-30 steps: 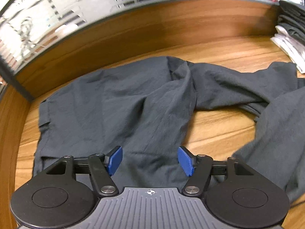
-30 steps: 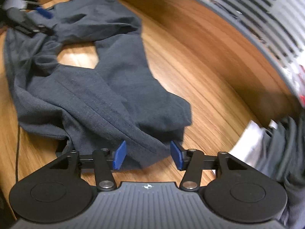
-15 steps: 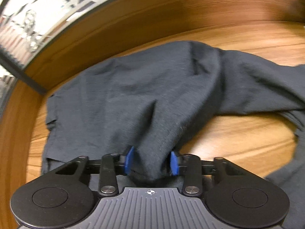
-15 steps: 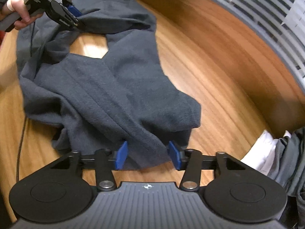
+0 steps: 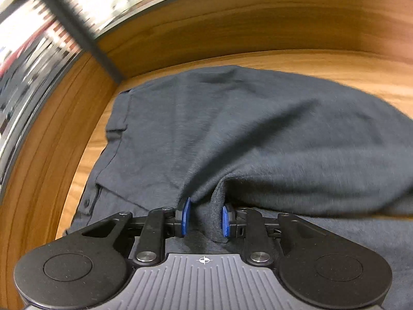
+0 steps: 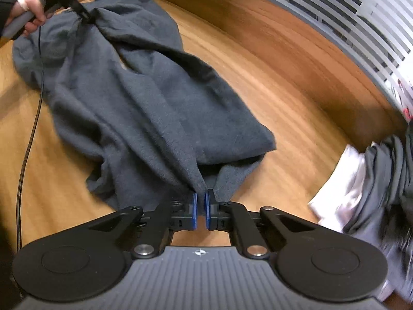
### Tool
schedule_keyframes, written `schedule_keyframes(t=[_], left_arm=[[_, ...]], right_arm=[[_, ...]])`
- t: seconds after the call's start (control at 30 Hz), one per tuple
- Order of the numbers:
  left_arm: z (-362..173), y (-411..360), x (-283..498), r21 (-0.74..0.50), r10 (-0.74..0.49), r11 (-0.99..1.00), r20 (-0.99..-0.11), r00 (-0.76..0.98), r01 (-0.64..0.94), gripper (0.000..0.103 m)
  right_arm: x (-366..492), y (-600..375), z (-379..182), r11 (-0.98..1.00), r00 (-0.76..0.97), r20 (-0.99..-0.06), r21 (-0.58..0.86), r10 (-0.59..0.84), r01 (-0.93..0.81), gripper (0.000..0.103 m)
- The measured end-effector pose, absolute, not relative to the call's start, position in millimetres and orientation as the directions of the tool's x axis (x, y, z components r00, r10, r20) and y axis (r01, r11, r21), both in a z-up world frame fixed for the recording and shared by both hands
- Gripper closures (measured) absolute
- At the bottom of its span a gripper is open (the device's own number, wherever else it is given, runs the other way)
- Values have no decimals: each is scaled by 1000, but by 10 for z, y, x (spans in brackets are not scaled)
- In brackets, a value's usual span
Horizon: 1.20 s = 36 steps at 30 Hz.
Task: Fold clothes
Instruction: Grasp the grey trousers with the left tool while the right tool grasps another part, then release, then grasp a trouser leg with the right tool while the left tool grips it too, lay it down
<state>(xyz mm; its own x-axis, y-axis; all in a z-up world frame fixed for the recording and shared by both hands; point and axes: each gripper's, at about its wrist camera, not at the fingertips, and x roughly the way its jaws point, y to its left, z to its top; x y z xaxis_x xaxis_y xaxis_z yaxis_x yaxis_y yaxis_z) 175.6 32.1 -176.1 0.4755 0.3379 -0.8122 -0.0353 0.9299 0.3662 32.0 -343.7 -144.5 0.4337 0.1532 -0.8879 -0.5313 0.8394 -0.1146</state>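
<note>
A dark grey garment [image 5: 258, 129] lies crumpled on the wooden table [image 5: 322, 62]. My left gripper [image 5: 205, 219] is closing, and its blue pads [image 5: 185, 217] squeeze a raised fold of the cloth. In the right wrist view the garment [image 6: 155, 103] stretches from the far left down to my right gripper [image 6: 200, 211]. That gripper is closing too, its pads nearly together and pinching the cloth's near edge. A hand [image 6: 28, 13] holds the left gripper [image 6: 84, 15] at the garment's far end, where the cloth is pulled taut.
A raised wooden rim [image 6: 309, 51] curves around the table's far side, with slatted blinds behind it. A pile of grey and white clothes [image 6: 374, 180] sits at the right. A black cable [image 6: 31, 129] trails along the left edge.
Both grippers went from wide open over the cloth to closed on it. The left one has dragged its fold sideways, covering the bare gap of table seen earlier. The garment now lies longer and narrower.
</note>
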Motion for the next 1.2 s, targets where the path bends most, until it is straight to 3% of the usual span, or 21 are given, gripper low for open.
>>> schedule_keyframes(t=[0.4,0.57,0.73,1.03,1.1,1.17,1.2], left_arm=[[-1636,924,1514,373,345,927,-819,458,-31,71],[-1316,785,1280,306,197,943,-829,523,131,57],[-972,494,1012,221,30,936,-826,562,275,48],[-859,-333,908,80,-212,872,-828,520,483,36],[-880,-539,916,76,-241,846,-828,507,528,30],[-909,-751,926,77,-271,813,-827,493,577,28],[-927,-855,922,84,-285,793,-824,490,603,24]], right_arm=[[43,-3026,-1132,915,458,-874,-39,164,-402,96],[325,-3210,-1249,951,457,-879,-18,132,-309,93],[614,-3328,-1440,978,425,-894,64,146,-200,80],[843,-3503,-1867,964,324,-908,244,265,-104,80],[831,-3543,-1913,955,320,-900,287,296,-74,80],[786,-3558,-1909,947,329,-890,316,316,-57,86],[757,-3542,-1891,947,339,-886,315,316,-60,97]])
